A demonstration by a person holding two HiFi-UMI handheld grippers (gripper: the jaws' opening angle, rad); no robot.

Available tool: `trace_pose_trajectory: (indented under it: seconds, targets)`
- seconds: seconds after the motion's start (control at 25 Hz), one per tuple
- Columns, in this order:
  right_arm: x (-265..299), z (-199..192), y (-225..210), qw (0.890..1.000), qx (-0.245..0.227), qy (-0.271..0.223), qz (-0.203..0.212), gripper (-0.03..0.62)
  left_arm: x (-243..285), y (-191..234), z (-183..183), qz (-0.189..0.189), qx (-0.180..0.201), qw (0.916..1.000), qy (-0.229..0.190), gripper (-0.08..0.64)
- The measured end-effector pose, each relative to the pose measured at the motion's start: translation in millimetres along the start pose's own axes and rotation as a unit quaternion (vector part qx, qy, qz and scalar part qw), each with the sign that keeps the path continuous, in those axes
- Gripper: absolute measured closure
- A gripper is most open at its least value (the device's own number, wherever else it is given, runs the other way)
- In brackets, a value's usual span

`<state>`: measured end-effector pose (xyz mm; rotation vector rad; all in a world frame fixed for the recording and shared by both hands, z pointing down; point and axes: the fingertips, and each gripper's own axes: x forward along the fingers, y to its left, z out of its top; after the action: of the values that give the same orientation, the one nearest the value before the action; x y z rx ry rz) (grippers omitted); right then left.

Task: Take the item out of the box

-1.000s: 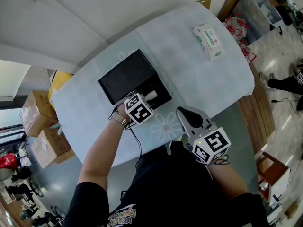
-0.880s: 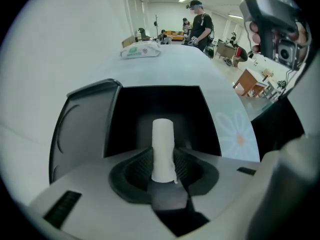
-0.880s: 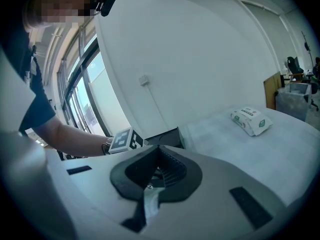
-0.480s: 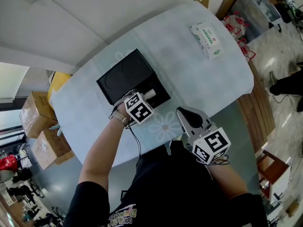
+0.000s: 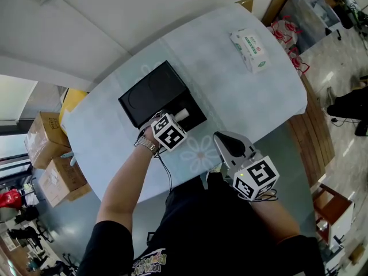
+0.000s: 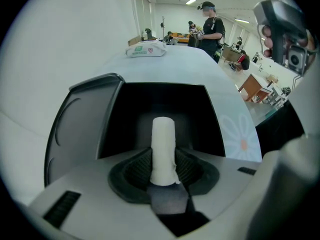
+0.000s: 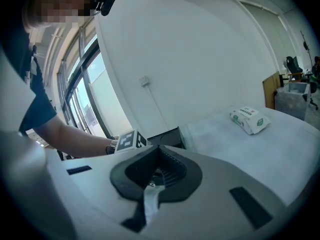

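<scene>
Gripped, not yet clear of the box (image 5: 198, 105).
Pinching the white tube (image 6: 163, 144) in the left tongs (image 6: 163, 160), low over the open box on the tabletop (image 5: 230, 79); left to lift away, with right tongs (image 5: 225, 144) pressed together, empty.

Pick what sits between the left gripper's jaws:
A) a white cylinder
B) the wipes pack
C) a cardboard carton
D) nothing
A: the left gripper view shows a white cylinder clamped between the pads of the left gripper, above the open black box.
</scene>
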<state>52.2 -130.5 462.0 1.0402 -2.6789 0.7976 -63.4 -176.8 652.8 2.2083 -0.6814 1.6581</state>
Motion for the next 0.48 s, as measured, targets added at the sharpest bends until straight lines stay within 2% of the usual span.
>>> trace_pose_trajectory:
  seconds: [0.16, 0.32, 0.48]
  targets:
    - [-6, 1, 1, 1.0, -0.004, -0.004, -0.001, 0.583, -1, 0, -1, 0.011, -0.012, 0.9999, -0.003, 0.423]
    - [-13, 1, 2, 1.0, -0.008, -0.007, 0.0, 0.583, -8, 1, 3, 0.018, -0.046, 0.9986, -0.022, 0.423]
    - [-22, 3, 5, 1.0, -0.015, -0.01, 0.001, 0.583, -21, 0, 9, 0.033, -0.056, 0.9971, -0.04, 0.423]
